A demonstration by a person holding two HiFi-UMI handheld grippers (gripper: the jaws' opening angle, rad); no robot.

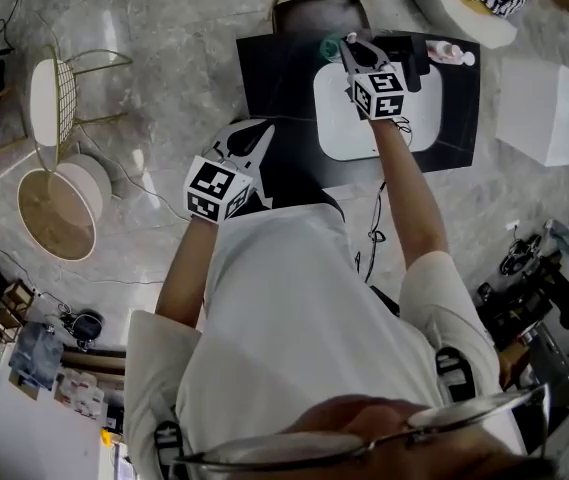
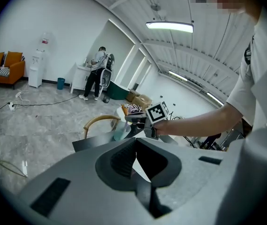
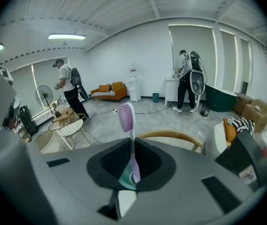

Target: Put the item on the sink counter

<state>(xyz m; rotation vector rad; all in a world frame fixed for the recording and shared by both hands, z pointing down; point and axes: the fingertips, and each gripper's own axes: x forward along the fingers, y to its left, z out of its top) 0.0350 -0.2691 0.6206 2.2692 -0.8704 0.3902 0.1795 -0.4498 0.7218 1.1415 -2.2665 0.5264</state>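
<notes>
Toothbrush (image 3: 127, 125) near sink counter's (image 1: 274, 78) far edge

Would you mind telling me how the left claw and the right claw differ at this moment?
The right claw is shut on a purple-and-white toothbrush, whose bristle head sticks out past the tips; the left claw is shut on nothing. The right claw reaches forward over the sink counter on an extended arm; the left claw is held back, close to the person's body. Both are closed, and both carry a marker cube.
</notes>
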